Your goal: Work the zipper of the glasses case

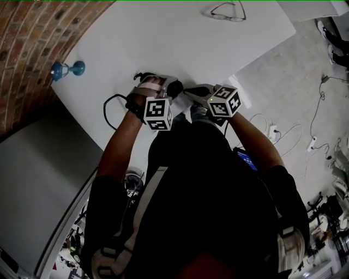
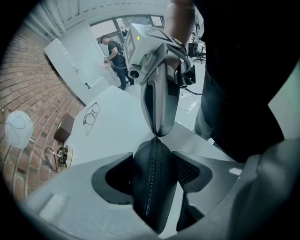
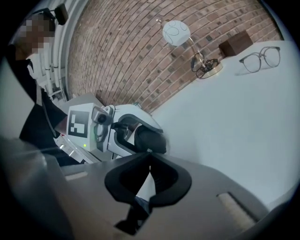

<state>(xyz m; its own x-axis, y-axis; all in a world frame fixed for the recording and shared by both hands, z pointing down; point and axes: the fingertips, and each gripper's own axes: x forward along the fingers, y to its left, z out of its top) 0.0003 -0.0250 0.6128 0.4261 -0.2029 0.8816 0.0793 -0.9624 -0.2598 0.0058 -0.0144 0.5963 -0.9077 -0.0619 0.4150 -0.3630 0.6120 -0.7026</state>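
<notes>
White counter (image 1: 163,38) fills the upper head view. Brick wall (image 1: 32,43) upper left. Dark torso (image 1: 196,190) blocks the lower half. Left gripper (image 2: 154,169) about half open, clamped on the glasses case (image 2: 157,197), centre frame. Case's long axis runs up-frame, zipper (image 2: 151,187) facing the camera. Right gripper (image 3: 149,159) pinched tight on the zipper pull (image 2: 155,136) at the case's upper end. Glasses (image 1: 228,11) top right, well apart.

Glasses case (image 2: 154,187), between left gripper (image 2: 153,157) fingers (image 2: 112,178): black. Table (image 1: 180,43): white. Wall (image 3: 126,51): red-brown brick pattern.
</notes>
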